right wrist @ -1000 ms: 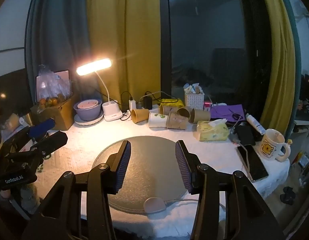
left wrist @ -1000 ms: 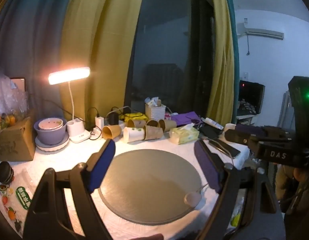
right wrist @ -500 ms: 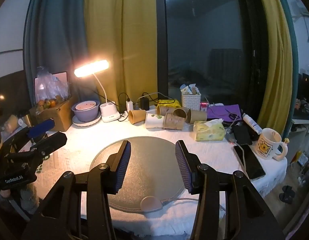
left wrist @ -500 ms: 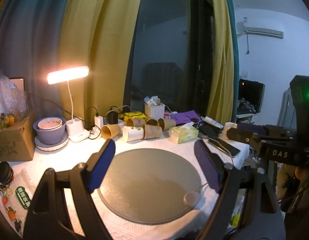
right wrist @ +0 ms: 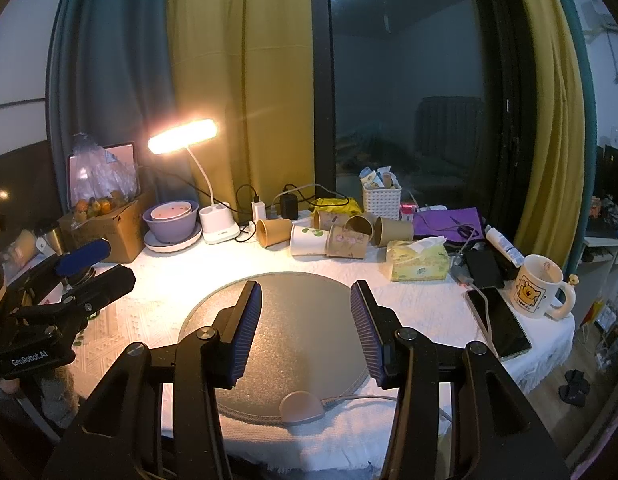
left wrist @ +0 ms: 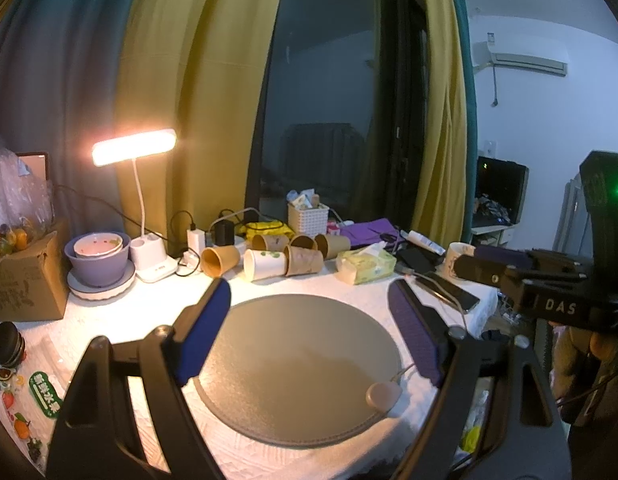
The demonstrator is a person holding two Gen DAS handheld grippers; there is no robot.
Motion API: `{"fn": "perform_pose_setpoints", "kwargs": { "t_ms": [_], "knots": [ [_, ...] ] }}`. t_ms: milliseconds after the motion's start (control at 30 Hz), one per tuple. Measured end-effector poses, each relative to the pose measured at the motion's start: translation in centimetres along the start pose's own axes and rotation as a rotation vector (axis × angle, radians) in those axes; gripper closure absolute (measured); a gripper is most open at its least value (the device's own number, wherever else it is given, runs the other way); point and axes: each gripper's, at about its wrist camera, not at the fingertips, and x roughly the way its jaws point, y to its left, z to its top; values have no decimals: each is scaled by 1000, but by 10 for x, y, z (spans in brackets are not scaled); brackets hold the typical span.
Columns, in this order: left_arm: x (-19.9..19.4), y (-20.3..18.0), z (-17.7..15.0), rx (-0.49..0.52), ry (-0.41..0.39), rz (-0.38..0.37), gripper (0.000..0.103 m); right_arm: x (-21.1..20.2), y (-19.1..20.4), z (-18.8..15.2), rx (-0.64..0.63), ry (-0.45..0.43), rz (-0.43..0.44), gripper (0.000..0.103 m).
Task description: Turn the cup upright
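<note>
Left gripper (left wrist: 309,320) wide, right gripper (right wrist: 306,326) wide, paper cups (right wrist: 345,236) on sides, overlapping.

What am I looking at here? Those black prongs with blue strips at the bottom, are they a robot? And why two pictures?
No robot: a person holds a two-finger gripper in each hand, each with a camera looking along its fingers. One picture is from the left gripper, the other from the right gripper. Both are open and hold nothing. Each camera also catches the other gripper at its edge. Below them a round grey mat lies on a white tablecloth. Behind it several paper cups lie on their sides, beside a tissue box, a lit lamp and a mug.
</note>
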Motion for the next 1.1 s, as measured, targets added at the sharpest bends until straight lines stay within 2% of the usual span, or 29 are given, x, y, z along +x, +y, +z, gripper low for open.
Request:
{"fn": "perform_pose_setpoints", "kwargs": {
  "t_ms": [1100],
  "knots": [
    [3,-8,-1,-8,18,-17,21,2,-8,-6,17,11,-12,54]
  ]
}}
